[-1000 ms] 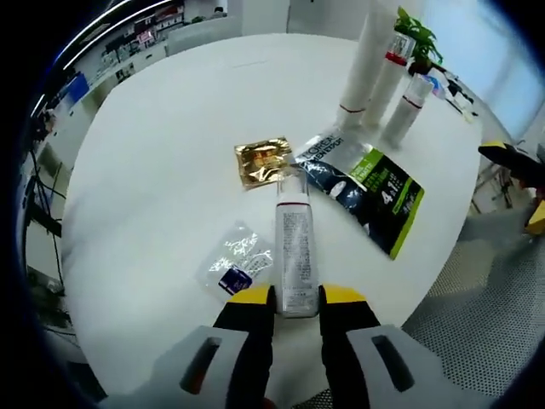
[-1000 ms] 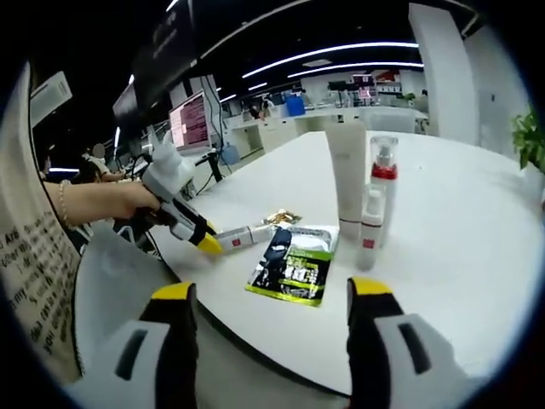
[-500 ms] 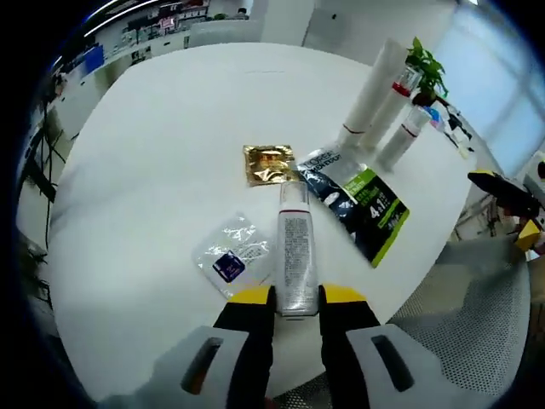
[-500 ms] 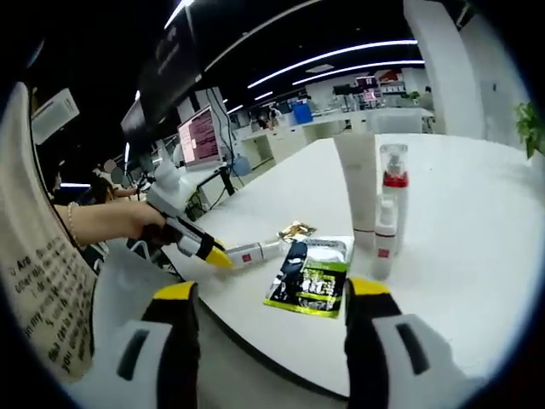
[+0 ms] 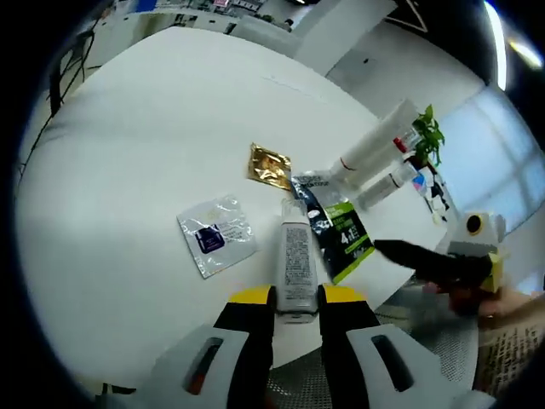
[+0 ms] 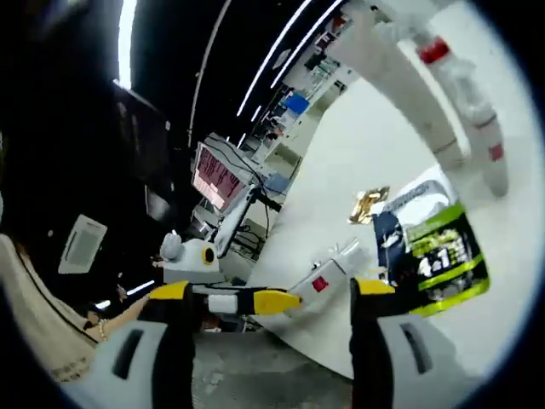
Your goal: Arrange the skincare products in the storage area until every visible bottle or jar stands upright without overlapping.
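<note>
On round white table [image 5: 128,153]: sachets | left fingers [image 5: 295,296] pinch bottle [image 5: 295,264]; right fingers [image 6: 271,294] spread

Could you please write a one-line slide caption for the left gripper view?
Left gripper clamps a lying white bottle on the round white table, sachets beside it.

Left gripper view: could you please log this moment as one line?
left gripper: shut on white bottle, lying flat | right gripper: open | table: sachets, bottles upright

White bottle [image 5: 295,260] lies flat, its base clamped; tall tube [image 5: 372,146] and two pump bottles [image 5: 387,181] stand upright together.
</note>
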### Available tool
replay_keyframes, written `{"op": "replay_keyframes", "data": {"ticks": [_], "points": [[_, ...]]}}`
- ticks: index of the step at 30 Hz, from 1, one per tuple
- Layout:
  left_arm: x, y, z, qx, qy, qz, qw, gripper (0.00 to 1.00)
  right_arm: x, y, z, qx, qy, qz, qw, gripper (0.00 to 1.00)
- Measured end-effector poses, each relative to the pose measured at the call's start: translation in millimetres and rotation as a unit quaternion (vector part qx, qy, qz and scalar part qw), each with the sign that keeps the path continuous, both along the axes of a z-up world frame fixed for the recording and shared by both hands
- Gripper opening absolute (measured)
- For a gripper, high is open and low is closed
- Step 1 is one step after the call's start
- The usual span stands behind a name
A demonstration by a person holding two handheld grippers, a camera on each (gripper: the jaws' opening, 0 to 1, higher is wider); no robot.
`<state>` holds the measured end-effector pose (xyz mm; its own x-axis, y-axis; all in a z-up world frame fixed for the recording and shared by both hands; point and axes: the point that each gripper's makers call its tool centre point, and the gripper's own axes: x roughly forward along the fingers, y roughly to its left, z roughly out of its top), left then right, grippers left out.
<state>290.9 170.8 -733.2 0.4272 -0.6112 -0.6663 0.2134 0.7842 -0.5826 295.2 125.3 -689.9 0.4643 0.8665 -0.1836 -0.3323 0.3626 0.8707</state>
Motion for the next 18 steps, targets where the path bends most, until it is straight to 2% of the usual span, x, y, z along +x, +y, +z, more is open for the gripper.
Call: {"op": "replay_keyframes", "data": {"ticks": [2, 3, 4, 7, 10, 18], "points": [[-1.1, -0.5, -0.2, -0.002, 0.0, 0.001, 1.0, 0.16, 2.3, 7.7, -13.2, 0.032, 0.072, -0.021, 0.9967, 0.71], [-1.5, -0.6, 0.1, -0.006, 0.001, 0.005, 1.0, 0.16, 5.7, 10.3, -19.0, 0.048, 0.094, -0.035, 0.9938, 0.7], [-1.7, -1.2, 1.1, -0.013, 0.002, 0.01, 0.9999, 0.16, 5.3, 12.2, -23.4, 0.051, 0.105, -0.04, 0.9924, 0.69], [-2.8, -1.2, 1.9, -0.026, 0.006, 0.021, 0.9994, 0.16, -3.5, 17.8, -47.2, 0.054, 0.174, -0.045, 0.9823, 0.66], [-4.9, -2.3, 2.4, -0.028, 0.007, 0.02, 0.9994, 0.16, -9.5, 27.5, -53.3, 0.067, 0.205, -0.053, 0.975, 0.61], [-11.8, -8.8, 7.1, -0.035, 0.009, 0.007, 0.9993, 0.16, 6.4, 31.7, -54.6, 0.084, 0.214, -0.091, 0.9689, 0.39]]}}
